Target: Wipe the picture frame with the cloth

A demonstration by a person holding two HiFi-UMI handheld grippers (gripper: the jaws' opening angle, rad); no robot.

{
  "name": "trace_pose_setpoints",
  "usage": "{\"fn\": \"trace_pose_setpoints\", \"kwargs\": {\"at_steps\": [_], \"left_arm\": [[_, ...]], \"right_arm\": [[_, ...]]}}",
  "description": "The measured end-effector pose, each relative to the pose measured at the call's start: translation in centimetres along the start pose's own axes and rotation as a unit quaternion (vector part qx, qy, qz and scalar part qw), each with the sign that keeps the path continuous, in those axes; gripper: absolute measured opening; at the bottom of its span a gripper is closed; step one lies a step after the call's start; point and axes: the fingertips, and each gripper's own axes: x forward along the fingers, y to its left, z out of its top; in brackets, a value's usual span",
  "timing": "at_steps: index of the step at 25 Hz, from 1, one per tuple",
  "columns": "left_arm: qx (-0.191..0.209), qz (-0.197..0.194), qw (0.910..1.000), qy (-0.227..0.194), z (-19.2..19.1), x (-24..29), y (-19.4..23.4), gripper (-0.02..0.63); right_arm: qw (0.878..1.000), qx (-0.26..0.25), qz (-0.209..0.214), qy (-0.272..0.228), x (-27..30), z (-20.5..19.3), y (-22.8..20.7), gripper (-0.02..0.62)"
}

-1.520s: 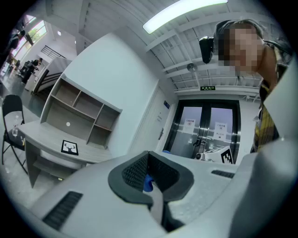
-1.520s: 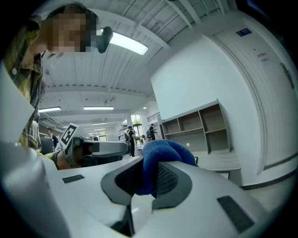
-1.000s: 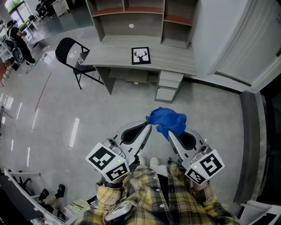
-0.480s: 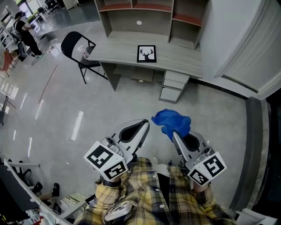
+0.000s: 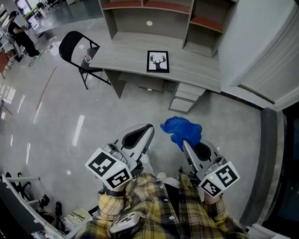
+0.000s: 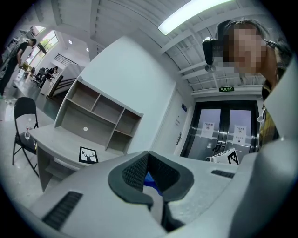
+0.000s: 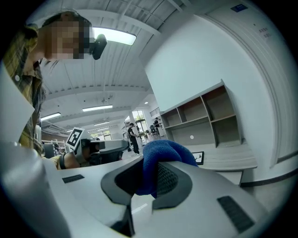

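A black-framed picture of a deer point(image 5: 158, 61) lies flat on the grey desk point(image 5: 124, 55), well ahead of both grippers. My right gripper point(image 5: 183, 143) is shut on a bunched blue cloth point(image 5: 182, 130), which bulges up over its fingertips; the right gripper view shows the cloth point(image 7: 164, 157) pinched between the dark pads, with the picture frame point(image 7: 199, 158) small behind it. My left gripper point(image 5: 149, 127) is shut with nothing in it and is held beside the right one. In the left gripper view the frame point(image 6: 88, 155) sits on the desk far beyond the shut jaws.
A black folding chair point(image 5: 77, 50) stands at the desk's left end. A drawer unit point(image 5: 188, 95) sits under the desk's right side, and an open shelf unit point(image 5: 154, 13) rises behind it. A white wall point(image 5: 261, 51) runs along the right. A person point(image 5: 18, 35) stands far left.
Both grippers have moved forward over the floor toward the desk, the right one still holding the cloth. The desk and frame have shifted right in the head view.
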Motion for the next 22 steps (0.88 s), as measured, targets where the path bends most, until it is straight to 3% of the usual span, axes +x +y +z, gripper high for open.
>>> {"fn": "trace_pose_setpoints", "kwargs": {"at_steps": [5,10,22], "left_arm": [[0.006,-0.015,0.9998,0.01,3.6,2.5,6.4,0.006],[-0.001,-0.027,0.999,0.035,4.7,4.7,13.6,0.006],[-0.034,-0.041,0.9961,0.071,5.3,10.1,23.0,0.006]], "right_arm": [[1.0,-0.004,-0.005,-0.005,6.8,2.6,-1.7,0.052],[0.999,0.01,-0.037,-0.014,13.2,3.3,-4.4,0.052],[0.995,0.043,-0.091,0.015,20.6,2.5,-11.0,0.052]]}}
